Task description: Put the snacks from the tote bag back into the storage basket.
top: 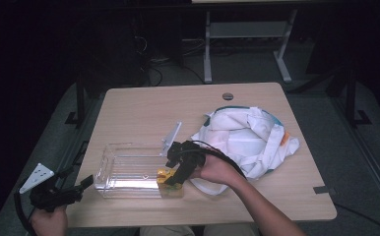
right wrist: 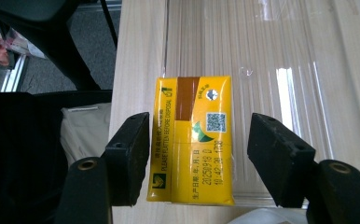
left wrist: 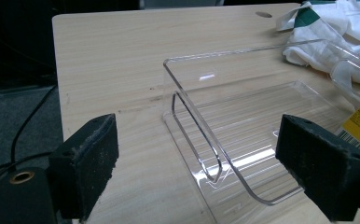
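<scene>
Yellow drink carton point(right wrist: 192, 140) lying flat on its side at the near right end of the clear plastic bin point(top: 124, 169), printed face up, date stamp and small square code legible in the right gripper view. Resting on the bin's ridged floor, close against the near wall, by the look of the high view (transparent walls make the exact edge hard to place).

Straddled by the right gripper point(right wrist: 194, 158), pads standing apart with a visible gap on each side of the carton, so no squeeze on it. Reads as a release: carton set down in the bin, grip let go. Hand point(top: 217, 169) holding that gripper angled down over the bin's right end.

Left gripper point(top: 75, 189) off the table's near left corner, jaws wide apart with nothing between them, aimed across at the bin's left end with its slot handle point(left wrist: 194, 135); not touching it.

White cloth bag point(top: 249, 140) with teal trim slumped on the table point(top: 143, 105) just right of the bin, mouth gaping toward it. A clear panel point(top: 172, 137), perhaps the bin's lid, propped at the bin's far right corner.

Next, judging from this: lift the right gripper straight up and clear without nudging the carton, then over to the bag, likely for another item.
</scene>
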A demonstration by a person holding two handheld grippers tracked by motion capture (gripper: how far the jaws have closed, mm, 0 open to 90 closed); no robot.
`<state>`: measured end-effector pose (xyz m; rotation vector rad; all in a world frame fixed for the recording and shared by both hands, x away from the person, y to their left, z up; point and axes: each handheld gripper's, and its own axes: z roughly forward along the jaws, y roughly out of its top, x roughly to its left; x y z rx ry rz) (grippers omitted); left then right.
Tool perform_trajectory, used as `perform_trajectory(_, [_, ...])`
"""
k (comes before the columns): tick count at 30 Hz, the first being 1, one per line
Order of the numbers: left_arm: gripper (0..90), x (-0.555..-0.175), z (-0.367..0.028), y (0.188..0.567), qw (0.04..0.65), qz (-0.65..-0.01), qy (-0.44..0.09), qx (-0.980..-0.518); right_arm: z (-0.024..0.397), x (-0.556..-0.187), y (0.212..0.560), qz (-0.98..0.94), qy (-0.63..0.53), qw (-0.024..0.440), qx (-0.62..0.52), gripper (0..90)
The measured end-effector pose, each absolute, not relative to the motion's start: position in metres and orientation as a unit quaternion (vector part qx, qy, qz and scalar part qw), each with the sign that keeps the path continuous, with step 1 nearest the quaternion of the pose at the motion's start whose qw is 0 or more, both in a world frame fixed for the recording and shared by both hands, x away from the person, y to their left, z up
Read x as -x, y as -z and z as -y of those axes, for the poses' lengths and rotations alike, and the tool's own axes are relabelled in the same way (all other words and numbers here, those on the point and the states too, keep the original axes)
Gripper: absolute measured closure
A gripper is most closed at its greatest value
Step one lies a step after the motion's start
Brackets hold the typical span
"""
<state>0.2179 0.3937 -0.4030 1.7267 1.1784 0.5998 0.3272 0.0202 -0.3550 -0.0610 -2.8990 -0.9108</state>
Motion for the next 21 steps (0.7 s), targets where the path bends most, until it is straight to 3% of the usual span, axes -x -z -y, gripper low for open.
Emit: perform_trajectory(21, [12.7,-0.218,-0.394,0.403,0.463,-0.477,-0.245,-0.705,-0.009,-0.335,0.325,0.948,0.315,0.025,0.033,36.1])
